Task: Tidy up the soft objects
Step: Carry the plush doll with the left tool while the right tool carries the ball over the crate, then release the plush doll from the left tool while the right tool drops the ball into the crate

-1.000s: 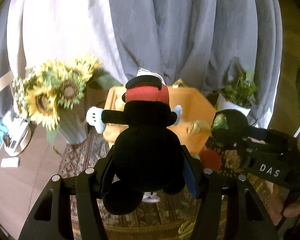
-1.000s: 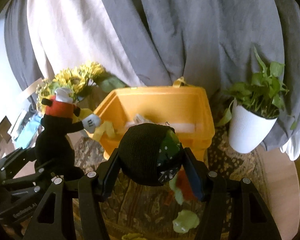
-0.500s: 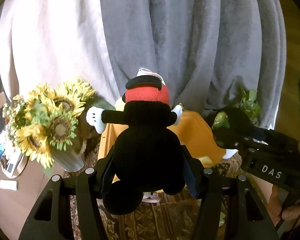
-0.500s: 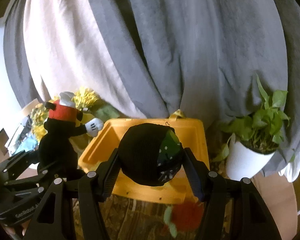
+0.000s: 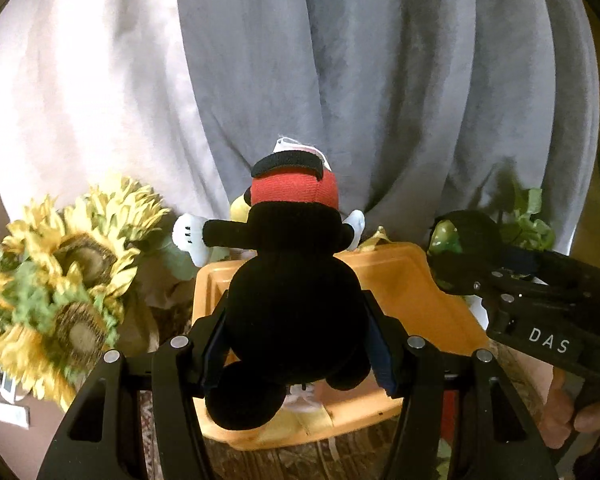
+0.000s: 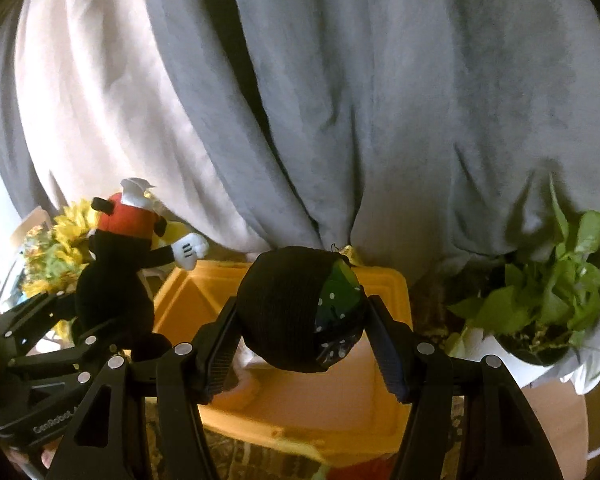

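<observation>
Left gripper (image 5: 298, 344) is clamped partway shut on the black plush doll (image 5: 296, 292), both blue pads pressing into its round body, the red-capped head standing up and one white-gloved arm sticking out sideways. The right gripper (image 6: 304, 340) is likewise closed partway on a dark round plush ball (image 6: 296, 312) with a green spotted patch, squeezed between its pads. Both toys hang above the orange bin (image 6: 384, 396), the landmark here: the doll over the bin's near-left part, the ball over its near middle, with pale soft items already lying inside. To the left of the bin stand the sunflowers (image 5: 72, 280); to its right, the potted green plant (image 6: 548, 300); behind it hangs the grey curtain (image 6: 380, 120); under it a patterned rug (image 5: 300, 460). The step in hand looks like carrying both toys to the bin for release. To do it well, I'd say bring each toy fully inside the bin's rim before letting go, and low, since a round ball dropped from height may bounce or roll out. Keep the two grippers apart so the doll's outstretched arm doesn't snag the other tool, and keep the doll clear of the sunflowers to the bin's left. Open the jaws wide enough that the squashed plush springs free rather than clinging to a pad.
</observation>
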Demonstrator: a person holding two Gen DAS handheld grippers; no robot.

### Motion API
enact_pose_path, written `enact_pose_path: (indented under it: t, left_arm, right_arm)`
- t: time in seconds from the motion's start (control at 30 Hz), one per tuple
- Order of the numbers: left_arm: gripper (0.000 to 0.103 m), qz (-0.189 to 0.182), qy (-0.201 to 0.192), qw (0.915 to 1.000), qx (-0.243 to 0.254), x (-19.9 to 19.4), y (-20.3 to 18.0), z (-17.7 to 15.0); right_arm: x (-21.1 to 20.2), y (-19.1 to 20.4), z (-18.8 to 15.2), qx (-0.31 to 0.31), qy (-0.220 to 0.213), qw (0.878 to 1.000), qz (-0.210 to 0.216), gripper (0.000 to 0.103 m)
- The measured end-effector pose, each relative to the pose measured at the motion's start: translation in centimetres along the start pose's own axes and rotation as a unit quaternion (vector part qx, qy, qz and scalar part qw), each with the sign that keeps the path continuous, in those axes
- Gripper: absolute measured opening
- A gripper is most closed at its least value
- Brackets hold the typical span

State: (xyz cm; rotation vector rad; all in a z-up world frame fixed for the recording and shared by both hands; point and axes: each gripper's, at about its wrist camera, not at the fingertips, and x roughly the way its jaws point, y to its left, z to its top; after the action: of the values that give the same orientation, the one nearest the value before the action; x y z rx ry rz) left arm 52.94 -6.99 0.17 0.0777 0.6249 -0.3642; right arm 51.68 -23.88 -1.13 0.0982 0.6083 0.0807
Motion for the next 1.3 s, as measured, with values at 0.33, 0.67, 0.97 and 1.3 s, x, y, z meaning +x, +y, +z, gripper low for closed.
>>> enact_pose_path:
  t: [0.33,0.67,0.97,1.3]
  left_arm:
    - [0.059,-0.015,0.066,0.9977,0.009,6.7,0.6,-0.2]
    - [0.059,-0.070,0.134,0.9871,0.053,11.9,0.2,-1.5]
    - [0.059,-0.104,0.190,0.9719,0.092,12.6,-0.4,-2.8]
    - [0.080,-0.085,0.196,0.9729,0.089,11.4,-0.8,-3.0]
  right_arm:
    - [6.4,-1.2,-0.2,-0.001,0.078,0.997,-0.002,0.062]
    - [10.4,-2.0,-1.7,-0.007,0.138,0.990,-0.006,0.062]
    - [11.1,-1.7,-2.6,-0.017,0.166,0.986,0.004,0.062]
    - [10.1,-2.2,-2.5,-0.009,0.168,0.986,-0.007,0.068]
